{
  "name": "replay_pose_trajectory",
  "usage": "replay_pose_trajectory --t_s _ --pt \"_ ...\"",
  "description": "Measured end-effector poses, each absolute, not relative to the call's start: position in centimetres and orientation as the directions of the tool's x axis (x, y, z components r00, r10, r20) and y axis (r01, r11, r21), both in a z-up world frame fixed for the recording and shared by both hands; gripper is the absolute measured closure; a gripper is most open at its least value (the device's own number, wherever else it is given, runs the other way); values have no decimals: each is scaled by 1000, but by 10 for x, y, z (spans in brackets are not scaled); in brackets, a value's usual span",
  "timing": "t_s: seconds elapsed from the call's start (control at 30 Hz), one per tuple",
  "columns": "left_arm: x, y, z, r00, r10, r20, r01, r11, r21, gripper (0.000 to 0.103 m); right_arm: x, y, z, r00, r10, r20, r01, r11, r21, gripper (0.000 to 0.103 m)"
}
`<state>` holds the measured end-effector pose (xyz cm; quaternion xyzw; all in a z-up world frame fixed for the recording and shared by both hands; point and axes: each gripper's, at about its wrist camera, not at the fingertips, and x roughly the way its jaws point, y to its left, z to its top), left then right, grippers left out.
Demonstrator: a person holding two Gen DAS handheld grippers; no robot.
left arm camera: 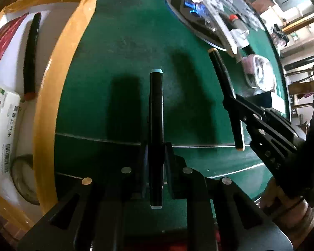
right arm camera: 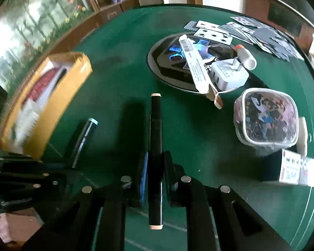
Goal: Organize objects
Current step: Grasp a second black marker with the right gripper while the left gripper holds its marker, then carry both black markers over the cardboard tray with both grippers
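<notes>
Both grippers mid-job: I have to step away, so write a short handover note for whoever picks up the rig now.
Left gripper: shut on the blue-capped marker, held above the green table.
Right gripper: shut on the peach-capped marker.
Done: one orange-tipped marker lies in the cardboard box.
Left: box both held markers, then the charger, glue stick, playing cards and wrapped container.

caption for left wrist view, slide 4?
Left hand-held gripper grips a teal-capped marker above green table; cardboard box at left.
</notes>
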<state>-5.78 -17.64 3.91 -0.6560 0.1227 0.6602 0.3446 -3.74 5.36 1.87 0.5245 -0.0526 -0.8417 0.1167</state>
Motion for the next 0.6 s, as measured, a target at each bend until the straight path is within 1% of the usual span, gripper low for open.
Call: replay_pose_trajectory --t_s 0.1,0.17,0.6 --pt "-59 -176 41 101 305 -947 -604 -737 -302 89 -33 57 28 -425 -305 -852 120 -952 281 90" --pt "-60 -168 38 99 304 -948 -597 -744 -301 89 -31 56 29 -424 -318 -848 113 -948 298 90" --pt "-57 -187 51 91 324 -942 -581 -751 -314 89 -23 45 32 -413 -324 -851 130 -946 297 90"
